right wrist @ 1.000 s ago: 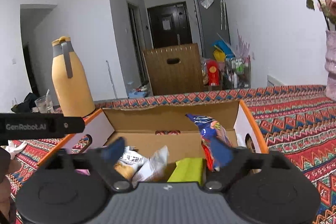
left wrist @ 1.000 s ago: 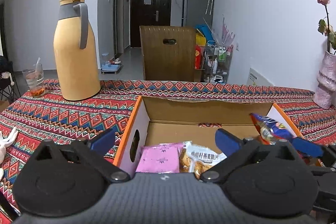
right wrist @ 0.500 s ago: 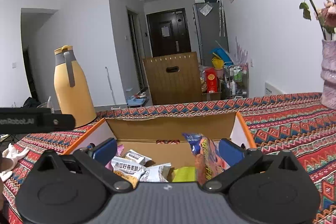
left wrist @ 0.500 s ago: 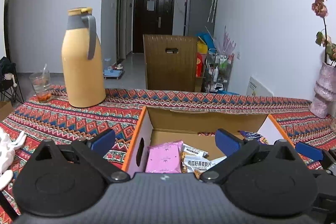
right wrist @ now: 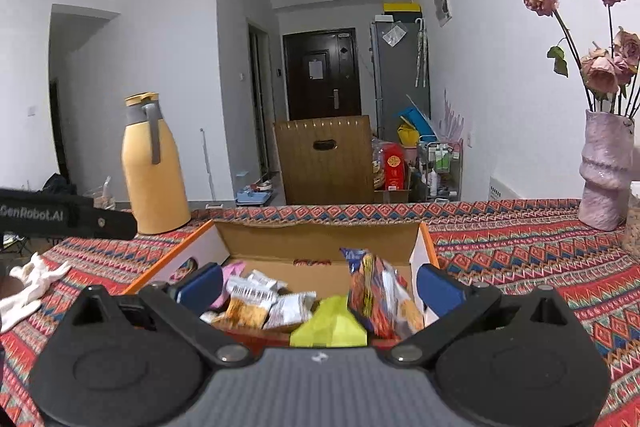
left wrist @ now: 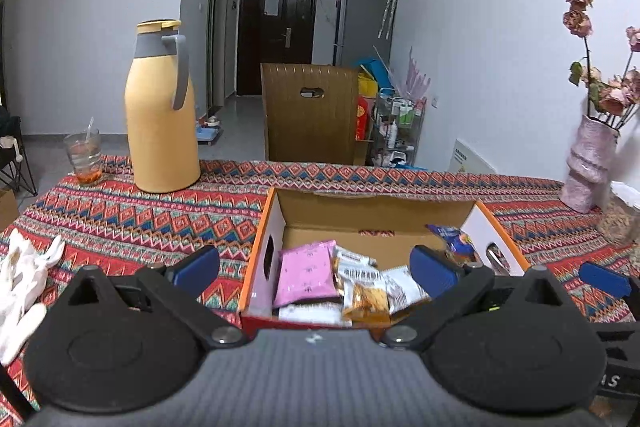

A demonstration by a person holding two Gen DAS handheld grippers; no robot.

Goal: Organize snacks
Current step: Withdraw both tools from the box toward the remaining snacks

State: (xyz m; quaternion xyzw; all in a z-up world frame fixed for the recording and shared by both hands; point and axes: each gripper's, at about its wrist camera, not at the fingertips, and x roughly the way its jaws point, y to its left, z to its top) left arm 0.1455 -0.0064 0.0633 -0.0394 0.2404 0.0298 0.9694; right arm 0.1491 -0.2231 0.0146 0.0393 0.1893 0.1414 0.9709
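An open cardboard box (left wrist: pixel 372 211) with orange edges sits on the patterned tablecloth; it also shows in the right wrist view (right wrist: pixel 320 239). Inside lie a pink packet (left wrist: pixel 306 273), white and orange snack packets (left wrist: pixel 362 287), a yellow-green packet (right wrist: pixel 330 323) and a blue-red chip bag (right wrist: pixel 378 291) leaning at the right wall. My left gripper (left wrist: pixel 314 267) is open and empty, in front of the box. My right gripper (right wrist: pixel 320 285) is open and empty, in front of the box too.
A yellow thermos jug (left wrist: pixel 160 111) and a glass (left wrist: pixel 85 157) stand at the back left. A pink vase (right wrist: pixel 604 171) with dried roses stands at the right. White gloves (left wrist: pixel 22 279) lie at the left. A wooden chair back (left wrist: pixel 310 113) is behind the table.
The right gripper opened and let go of the blue-red chip bag, which now rests in the box. Both grippers pulled back and up from the box.
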